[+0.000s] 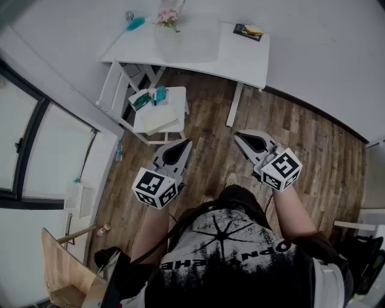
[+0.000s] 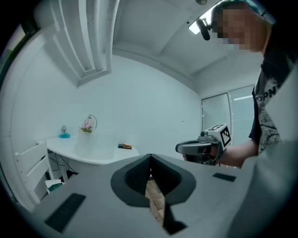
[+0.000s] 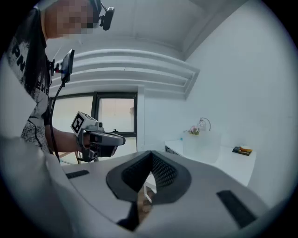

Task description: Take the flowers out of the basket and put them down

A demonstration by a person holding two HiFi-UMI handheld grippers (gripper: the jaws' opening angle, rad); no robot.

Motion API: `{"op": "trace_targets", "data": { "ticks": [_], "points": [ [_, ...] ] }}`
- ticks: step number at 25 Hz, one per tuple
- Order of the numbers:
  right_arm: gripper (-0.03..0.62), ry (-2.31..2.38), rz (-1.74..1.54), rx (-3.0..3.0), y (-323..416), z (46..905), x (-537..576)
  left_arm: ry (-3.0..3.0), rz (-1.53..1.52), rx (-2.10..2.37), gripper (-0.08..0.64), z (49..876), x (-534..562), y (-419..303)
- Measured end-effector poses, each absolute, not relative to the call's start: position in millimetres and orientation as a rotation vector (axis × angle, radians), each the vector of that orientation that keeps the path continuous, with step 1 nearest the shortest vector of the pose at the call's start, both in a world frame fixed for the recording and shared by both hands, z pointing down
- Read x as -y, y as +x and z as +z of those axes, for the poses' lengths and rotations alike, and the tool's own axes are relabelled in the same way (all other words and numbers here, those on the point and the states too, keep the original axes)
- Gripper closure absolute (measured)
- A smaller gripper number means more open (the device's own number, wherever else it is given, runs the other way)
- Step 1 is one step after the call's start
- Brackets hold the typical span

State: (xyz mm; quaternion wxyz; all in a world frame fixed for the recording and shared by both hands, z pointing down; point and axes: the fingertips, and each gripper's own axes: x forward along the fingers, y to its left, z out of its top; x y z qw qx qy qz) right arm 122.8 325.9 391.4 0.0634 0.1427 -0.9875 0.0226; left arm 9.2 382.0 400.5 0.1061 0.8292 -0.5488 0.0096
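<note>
My left gripper (image 1: 182,146) and right gripper (image 1: 240,138) hold their fingers closed, empty; flowers (image 1: 167,17) stand well ahead on the surface (image 1: 240,57).

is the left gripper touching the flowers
Apart. The head view shows the left gripper held over the wooden floor, with a clear gap to the table where the flowers stand.

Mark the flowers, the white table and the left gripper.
flowers (image 1: 167,17), head view, pink blooms
white table (image 1: 240,57), head view, bare tabletop
left gripper (image 1: 186,143), head view, closed jaw tips
</note>
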Motion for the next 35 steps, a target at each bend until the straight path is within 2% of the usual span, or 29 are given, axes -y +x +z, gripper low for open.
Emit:
{"op": "trace_targets", "data": {
  "ticks": [23, 35],
  "points": [
    [0.575, 0.424, 0.22, 3.027, 98.9, 398.1, -314.8, 2.434, 0.052, 1.574, 0.548, 417.4, -372.0, 0.7],
    [0.575, 0.357, 0.229, 3.037, 83.5, 403.2, -248.2, 2.443, 0.064, 1.572, 0.548, 423.9, -299.5, -1.4]
  ]
}}
